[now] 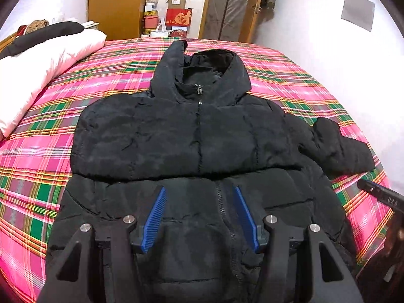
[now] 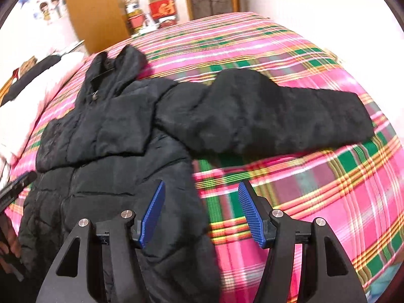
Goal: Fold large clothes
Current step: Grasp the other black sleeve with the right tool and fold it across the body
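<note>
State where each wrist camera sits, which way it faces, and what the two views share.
Left wrist: over the black hooded puffer jacket hem, facing the hood; the left gripper, jaws open, and the right gripper show.
Right wrist: at the jacket's side edge, facing its spread sleeve; own jaws open.
Shared: jacket, plaid bedcover, white pillow.

Most of the bed (image 1: 106,75) is taken up by the black puffer jacket (image 1: 176,131), front up, hood toward the far edge. One sleeve (image 2: 277,111) sticks straight out sideways over the plaid sheet (image 2: 315,189), so that lane's blocked. Below the sleeve there's bare sheet right next to the jacket's side edge. The other side has a strip of sheet, then the white duvet (image 1: 45,60) piled along the edge. Beyond the hood, boxes (image 1: 176,12) are stacked against the wall.
</note>
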`<state>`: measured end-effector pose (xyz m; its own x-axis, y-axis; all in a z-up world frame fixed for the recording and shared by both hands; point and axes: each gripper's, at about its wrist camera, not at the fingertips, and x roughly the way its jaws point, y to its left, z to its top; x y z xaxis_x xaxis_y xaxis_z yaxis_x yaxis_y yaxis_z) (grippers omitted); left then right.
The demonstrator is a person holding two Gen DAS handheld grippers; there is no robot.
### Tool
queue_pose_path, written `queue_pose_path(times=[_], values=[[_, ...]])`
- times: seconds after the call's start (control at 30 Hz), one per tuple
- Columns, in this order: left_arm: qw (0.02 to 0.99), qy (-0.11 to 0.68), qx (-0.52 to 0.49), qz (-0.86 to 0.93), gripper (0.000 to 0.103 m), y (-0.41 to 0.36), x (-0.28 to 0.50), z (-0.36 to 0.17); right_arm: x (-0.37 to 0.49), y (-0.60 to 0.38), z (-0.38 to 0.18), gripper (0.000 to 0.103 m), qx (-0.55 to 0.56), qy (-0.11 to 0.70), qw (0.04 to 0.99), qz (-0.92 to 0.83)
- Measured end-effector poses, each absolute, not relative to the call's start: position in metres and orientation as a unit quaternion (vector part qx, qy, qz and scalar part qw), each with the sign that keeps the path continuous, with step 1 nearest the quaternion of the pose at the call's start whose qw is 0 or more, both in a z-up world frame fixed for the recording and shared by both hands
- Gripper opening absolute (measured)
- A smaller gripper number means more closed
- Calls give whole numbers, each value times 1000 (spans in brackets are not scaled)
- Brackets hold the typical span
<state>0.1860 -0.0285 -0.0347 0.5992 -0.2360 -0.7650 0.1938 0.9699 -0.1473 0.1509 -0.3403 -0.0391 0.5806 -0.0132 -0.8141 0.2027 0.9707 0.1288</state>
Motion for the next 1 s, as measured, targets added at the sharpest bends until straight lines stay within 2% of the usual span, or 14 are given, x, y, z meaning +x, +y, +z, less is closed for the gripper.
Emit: queue_pose_path(times=[0.4,0.57,0.7,0.93,0.97,1.0], values=[[901,415,15,-120,57,-40,241,-43,177,-446,-73,60,219,457,847,-161],[903,416,-7,-108,57,-27,267,-56,186,-496,-97,60,296,447,817,-211],[895,434,-27,-96,57,-19,280,-68,187,-528,-113,60,360,420,797,-242],[893,439,-29,-96,57,-19,286,-70,191,-556,-117,60,406,363,799,-256],[893,438,-27,-97,57,-20,286,-70,193,-556,-115,49,403,362,799,-262],[894,437,-25,-97,57,-20,287,-69,193,-556,-113,31,398,360,801,-264]])
